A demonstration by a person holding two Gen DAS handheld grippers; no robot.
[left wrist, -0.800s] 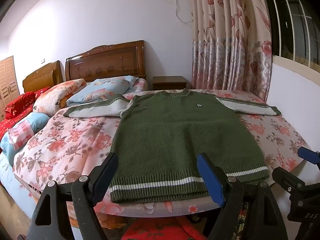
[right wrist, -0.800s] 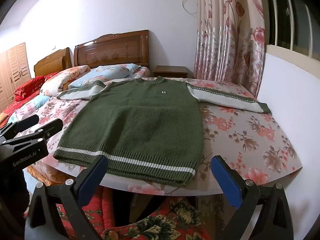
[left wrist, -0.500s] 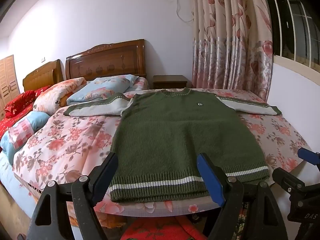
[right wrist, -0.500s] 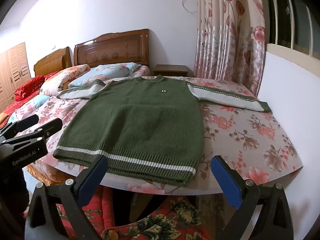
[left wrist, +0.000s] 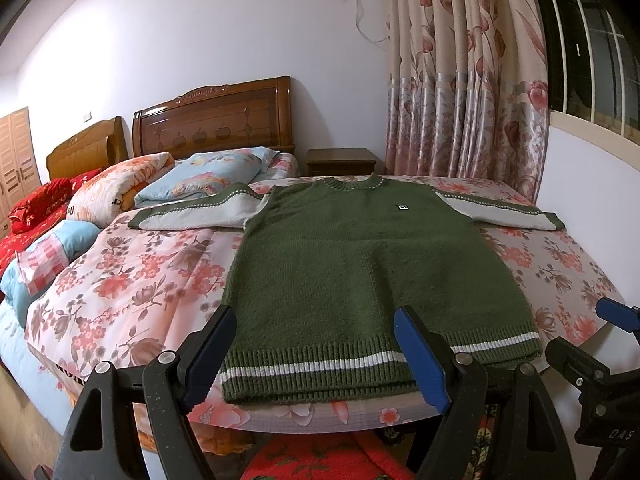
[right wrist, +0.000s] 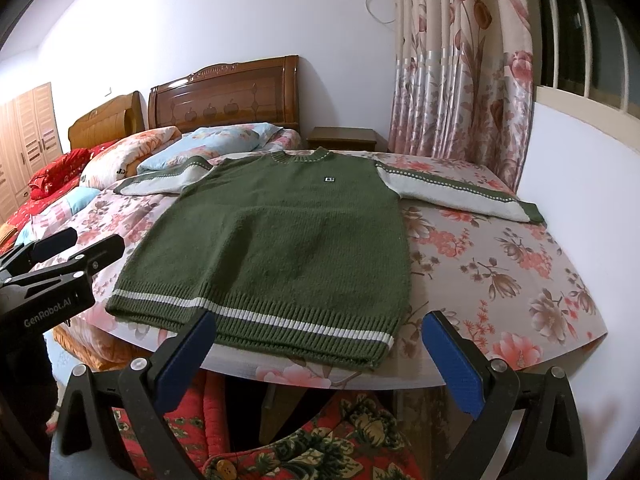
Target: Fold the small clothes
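Green knit sweater (left wrist: pixel 360 272) lies flat, front up, on the floral bedspread (left wrist: pixel 132 280) at the foot of the bed, hem toward the cameras, collar toward the wooden headboard (left wrist: pixel 212 120). Both grey-white sleeves spread out sideways, cuffs green; small square patch (left wrist: pixel 403 207) on the chest, white stripe along the ribbed hem. Left gripper (left wrist: pixel 316 356) hovers just short of the hem, fingers spread wide, nothing between the blue pads (left wrist: pixel 420 360); its span frames the left half of the hem. Right gripper (right wrist: pixel 320 360) likewise spread wide and empty, sitting before the hem's right corner, one pad in front of the stripe, the other over bare bedspread. Cannot tell from either view if any pad touches the fabric. In the right wrist view the left gripper shows from the side at frame left, near the sweater's left hem corner. Pillows (left wrist: pixel 208 176) stacked by the headboard, nightstand (left wrist: pixel 340 162) and floral curtain (left wrist: pixel 468 80) behind.
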